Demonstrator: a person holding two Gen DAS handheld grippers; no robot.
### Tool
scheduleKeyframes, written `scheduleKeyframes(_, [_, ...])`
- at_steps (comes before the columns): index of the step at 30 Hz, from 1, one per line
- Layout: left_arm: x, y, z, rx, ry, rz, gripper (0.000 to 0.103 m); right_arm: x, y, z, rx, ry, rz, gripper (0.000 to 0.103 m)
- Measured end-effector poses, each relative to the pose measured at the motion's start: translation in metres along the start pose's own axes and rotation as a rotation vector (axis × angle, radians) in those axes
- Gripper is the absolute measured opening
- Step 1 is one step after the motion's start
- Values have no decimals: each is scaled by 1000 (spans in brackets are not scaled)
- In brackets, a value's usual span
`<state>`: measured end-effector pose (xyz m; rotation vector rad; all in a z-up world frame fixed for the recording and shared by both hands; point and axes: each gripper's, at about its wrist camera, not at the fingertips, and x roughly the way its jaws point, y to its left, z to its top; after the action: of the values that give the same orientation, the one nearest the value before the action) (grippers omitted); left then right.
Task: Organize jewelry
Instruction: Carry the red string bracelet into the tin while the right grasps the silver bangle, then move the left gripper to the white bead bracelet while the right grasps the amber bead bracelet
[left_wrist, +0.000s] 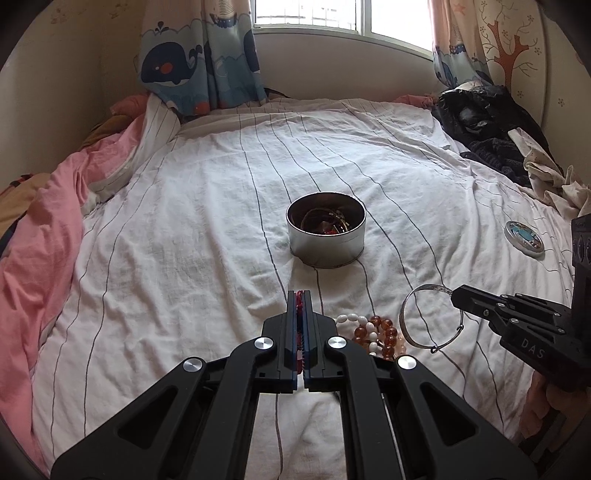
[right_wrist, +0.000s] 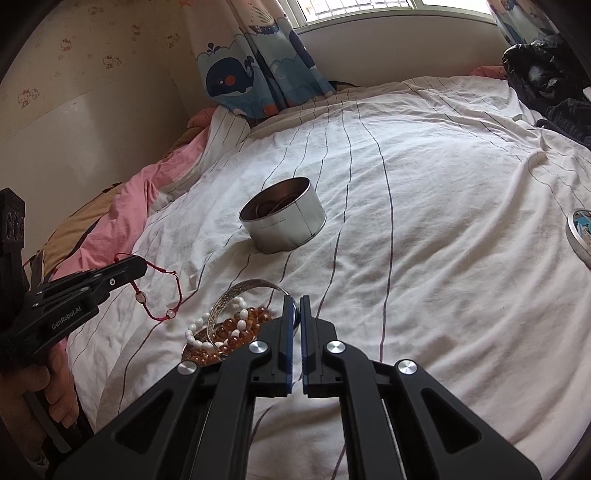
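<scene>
Left fingers (left_wrist: 300, 295) pinched tight on a red cord bracelet (right_wrist: 162, 291), its loop dangling just above the bed sheet (left_wrist: 184, 221). Right fingers (right_wrist: 295, 301) clamped on the rim of a silver bangle (left_wrist: 424, 317), tilted up over white beads (right_wrist: 218, 325) and amber beads (right_wrist: 240, 325) heaped on the sheet. Open round tin (left_wrist: 327, 236) farther back at mid-bed, bracelets inside; its lid (left_wrist: 524, 238) well apart, to the right.
</scene>
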<state>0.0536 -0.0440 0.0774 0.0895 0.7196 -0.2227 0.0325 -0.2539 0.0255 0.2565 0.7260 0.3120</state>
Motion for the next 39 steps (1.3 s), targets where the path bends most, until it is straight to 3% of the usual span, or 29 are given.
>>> scheduleKeyframes(16, [48, -22, 85, -34, -113, -126, 2, 30, -3, 62, -54, -60, -70, 4])
scheduleKeyframes(19, [83, -18, 94, -88, -76, -163, 2, 39, -7, 75, -61, -66, -88, 4])
scheduleKeyframes(21, [120, -10, 92, -125, 27, -149, 3, 47, -7, 83, -69, -67, -96, 4])
scheduleKeyframes(23, [141, -2, 85, -134, 83, -118, 3, 56, -6, 91, -81, -64, -102, 4])
scheduleKeyframes(24, [142, 1, 82, -132, 81, -111, 5, 61, -5, 94, -89, -62, -103, 4])
scheduleKeyframes(28, [140, 20, 68, -147, 83, -105, 31, 82, 5, 103, -124, -47, -105, 4])
scheduleKeyframes(39, [127, 43, 50, -185, 91, -70, 37, 132, 31, 106, -200, 42, -127, 5])
